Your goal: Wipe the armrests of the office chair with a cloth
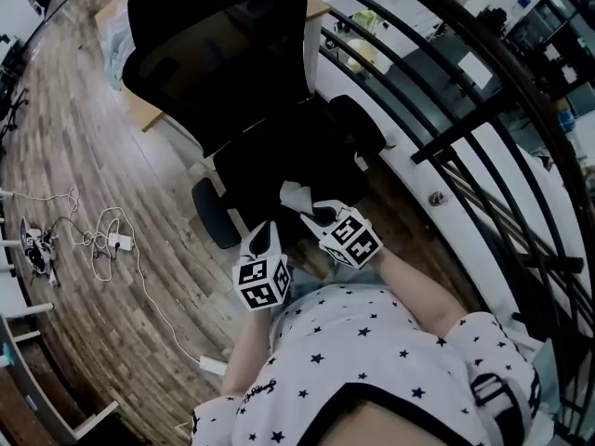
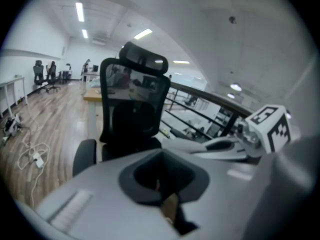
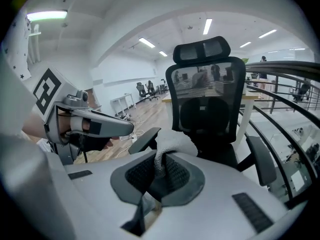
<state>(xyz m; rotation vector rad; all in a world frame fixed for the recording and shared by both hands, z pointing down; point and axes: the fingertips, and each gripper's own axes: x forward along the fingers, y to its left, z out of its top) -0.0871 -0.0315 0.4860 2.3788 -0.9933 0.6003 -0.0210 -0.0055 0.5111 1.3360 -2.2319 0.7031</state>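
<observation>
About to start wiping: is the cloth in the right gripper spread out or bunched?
Bunched: the cloth is a crumpled wad pinched in the right gripper, none of it spread flat.

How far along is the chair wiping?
Done: the right claw has the cloth pinched. In hand: it hangs in front of the chair. Left: both armrests, apparently neither touched yet. The left claw is shut and empty.

Your white shirt (image 1: 372,356) bears dark stars, and your left hand-held gripper (image 1: 265,236) and right hand-held gripper (image 1: 303,203) are pale grey with black-and-white square markers.
</observation>
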